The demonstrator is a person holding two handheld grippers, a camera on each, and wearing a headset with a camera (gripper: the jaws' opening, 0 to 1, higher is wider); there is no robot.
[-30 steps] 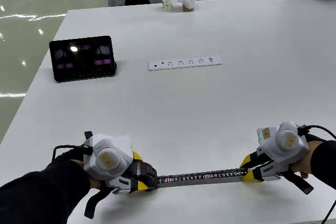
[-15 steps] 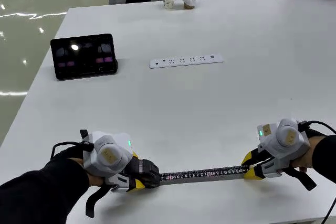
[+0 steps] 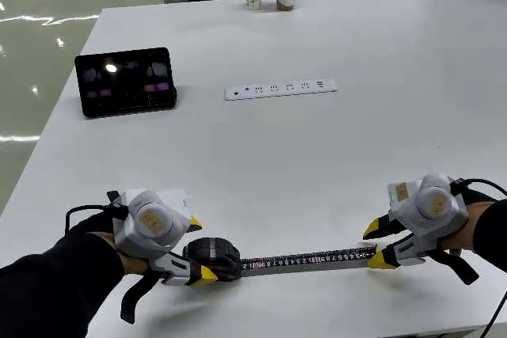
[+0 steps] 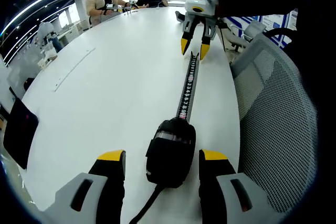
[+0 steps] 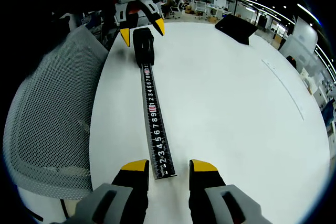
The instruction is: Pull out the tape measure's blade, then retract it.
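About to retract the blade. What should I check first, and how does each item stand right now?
1. Blade pulled out, lying on table: ok.
2. Left gripper gripping case: not ok, jaws open, apart from both its sides.
3. Right gripper holding blade tip: not ok, jaws open either side of it.
4. Blade's path back to case free of other things: ok.
5. Blade unlocked and free to retract: cannot tell.

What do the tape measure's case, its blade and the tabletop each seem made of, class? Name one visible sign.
The case looks like black moulded plastic, perhaps rubber-coated: rounded and mostly matt. The blade is likely thin painted steel: black with printed white numerals, lying flat. The tabletop looks like smooth white laminate or similar: faintly glossy.
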